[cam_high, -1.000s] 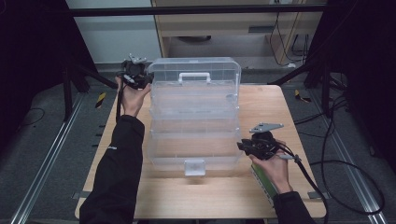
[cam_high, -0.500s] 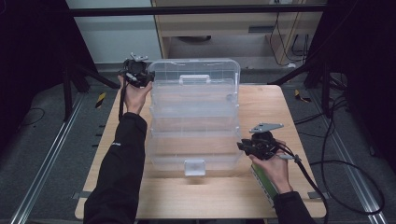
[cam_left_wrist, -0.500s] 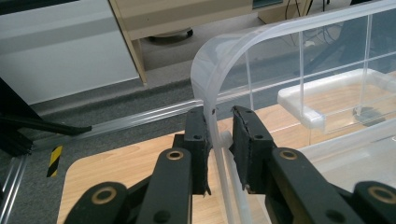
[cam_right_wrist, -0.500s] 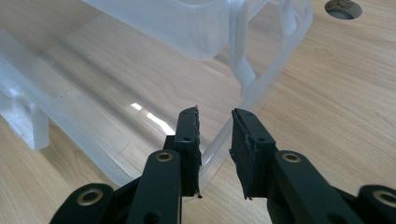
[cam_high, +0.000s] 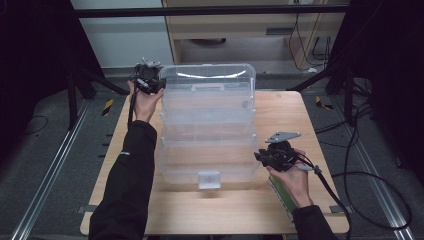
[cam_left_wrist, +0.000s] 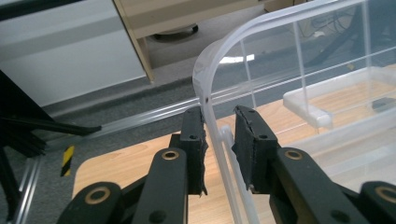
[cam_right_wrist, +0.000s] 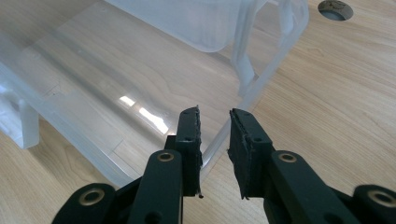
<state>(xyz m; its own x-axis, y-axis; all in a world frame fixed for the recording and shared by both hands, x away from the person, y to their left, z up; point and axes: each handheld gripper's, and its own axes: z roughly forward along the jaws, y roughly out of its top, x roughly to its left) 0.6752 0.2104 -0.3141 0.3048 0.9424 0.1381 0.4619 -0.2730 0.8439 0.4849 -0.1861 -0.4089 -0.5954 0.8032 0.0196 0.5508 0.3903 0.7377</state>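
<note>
The clear plastic box (cam_high: 207, 150) sits in the middle of the table (cam_high: 282, 110), its lid (cam_high: 207, 82) raised at the far side. My left hand-held gripper (cam_left_wrist: 218, 119) is at the lid's far left corner. The lid's rim (cam_left_wrist: 205, 74) runs between the pads, touching the left one with a gap to the right one. Its jaws have just been opening, so I judge I no longer hold the lid firmly. My right hand-held gripper (cam_right_wrist: 214, 116) is at the base's near right corner with the wall edge (cam_right_wrist: 252, 93) between narrowly parted jaws; whether the pads actually press on it I cannot tell.

To do this well, I'd keep the right hand still as an anchor so the base doesn't slide. With the left, I'd either re-close squarely on the rim or back straight off along the jaws. A sideways pull could catch the thin rim and swing the lid
</note>
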